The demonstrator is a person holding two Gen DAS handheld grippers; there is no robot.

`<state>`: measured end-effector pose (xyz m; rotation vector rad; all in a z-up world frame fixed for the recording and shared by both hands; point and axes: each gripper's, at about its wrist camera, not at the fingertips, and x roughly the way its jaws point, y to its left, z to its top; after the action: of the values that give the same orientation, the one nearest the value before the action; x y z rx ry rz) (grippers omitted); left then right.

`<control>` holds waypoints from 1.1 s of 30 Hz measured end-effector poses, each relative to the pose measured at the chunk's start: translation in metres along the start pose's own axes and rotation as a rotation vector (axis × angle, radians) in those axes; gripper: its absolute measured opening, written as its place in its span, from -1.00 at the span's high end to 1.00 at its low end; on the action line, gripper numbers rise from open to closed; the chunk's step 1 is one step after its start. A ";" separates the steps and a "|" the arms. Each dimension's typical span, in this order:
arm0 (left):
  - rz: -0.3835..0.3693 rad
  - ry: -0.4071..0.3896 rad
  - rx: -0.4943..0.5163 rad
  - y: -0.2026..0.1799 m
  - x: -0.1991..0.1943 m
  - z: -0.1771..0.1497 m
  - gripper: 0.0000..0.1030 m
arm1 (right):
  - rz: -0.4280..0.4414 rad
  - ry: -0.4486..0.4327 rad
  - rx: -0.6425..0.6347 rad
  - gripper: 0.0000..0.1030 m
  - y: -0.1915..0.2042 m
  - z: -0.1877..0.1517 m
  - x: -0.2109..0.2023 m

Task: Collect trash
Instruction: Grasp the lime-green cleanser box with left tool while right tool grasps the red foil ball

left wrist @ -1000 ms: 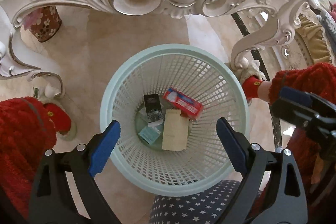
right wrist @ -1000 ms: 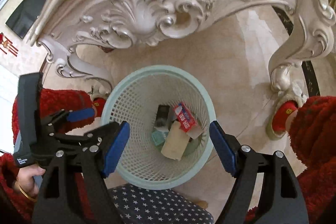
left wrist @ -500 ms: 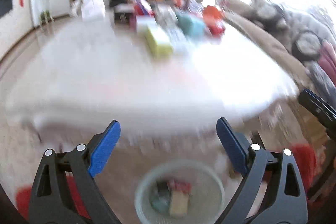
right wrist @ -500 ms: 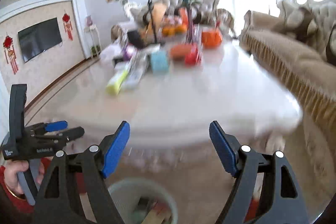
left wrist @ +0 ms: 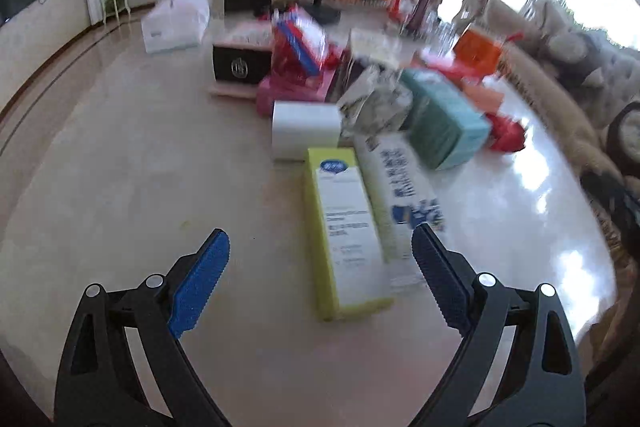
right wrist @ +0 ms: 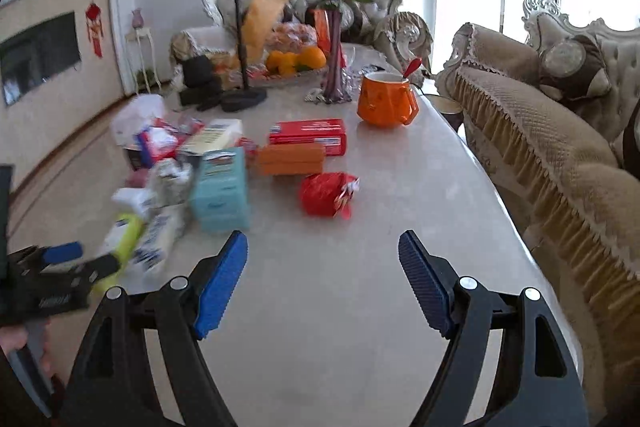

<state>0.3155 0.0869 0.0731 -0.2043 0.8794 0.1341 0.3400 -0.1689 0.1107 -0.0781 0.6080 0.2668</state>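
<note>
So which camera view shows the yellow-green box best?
The left wrist view: the yellow-green box lies near the centre, its whole top face visible, though blurred. The right wrist view shows only a blurred part of it at the left edge, partly hidden by the left gripper.

In the left wrist view the worktop lies bare across the left and bottom of the frame; a yellow-green box and white carton block the centre right, with clutter packed behind. In the right wrist view the centre and lower right are bare up to the sofa arm; a red packet and teal box stand ahead.
</note>
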 end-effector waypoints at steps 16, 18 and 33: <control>0.103 0.046 0.099 0.018 0.029 0.018 -0.75 | -0.074 0.222 -0.071 -0.43 0.006 0.027 0.109; 0.102 0.050 0.120 0.016 0.030 0.019 -0.75 | -0.064 0.241 -0.071 -0.41 0.006 0.026 0.110; -0.065 0.023 0.107 0.027 -0.007 0.007 0.41 | 0.128 0.166 0.021 0.20 -0.004 0.004 0.035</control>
<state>0.3110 0.1146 0.0793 -0.1350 0.8995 0.0241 0.3714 -0.1641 0.0940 -0.0413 0.7823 0.3802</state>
